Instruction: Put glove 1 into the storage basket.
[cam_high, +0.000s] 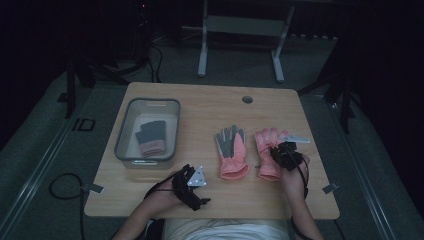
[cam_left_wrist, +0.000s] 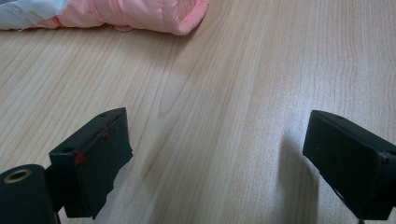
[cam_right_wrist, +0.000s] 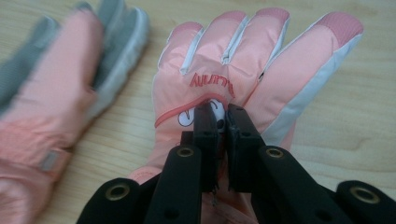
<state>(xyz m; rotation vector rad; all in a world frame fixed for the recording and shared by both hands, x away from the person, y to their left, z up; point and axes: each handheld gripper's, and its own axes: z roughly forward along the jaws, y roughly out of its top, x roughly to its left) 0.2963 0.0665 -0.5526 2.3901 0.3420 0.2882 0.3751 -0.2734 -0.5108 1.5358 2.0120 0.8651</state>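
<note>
Two pink winter gloves lie side by side on the wooden table (cam_high: 200, 107). The left glove (cam_high: 231, 152) (cam_right_wrist: 51, 84) shows its grey palm. The right glove (cam_high: 265, 142) (cam_right_wrist: 243, 60) lies back up, with red lettering. My right gripper (cam_high: 278, 153) (cam_right_wrist: 223, 112) hangs low over the back of that glove. Its jaws stand almost together, and I see no fabric pinched between them. My left gripper (cam_high: 192, 182) (cam_left_wrist: 215, 140) rests open near the table's front edge with bare wood between its jaws. A pink glove cuff (cam_left_wrist: 140, 14) lies beyond it.
A clear plastic bin (cam_high: 122, 130) stands on the left of the table with a dark grey glove pair (cam_high: 150, 136) inside. A round cable hole (cam_high: 247, 99) sits near the far edge. A metal stand (cam_high: 240, 45) rises behind the table.
</note>
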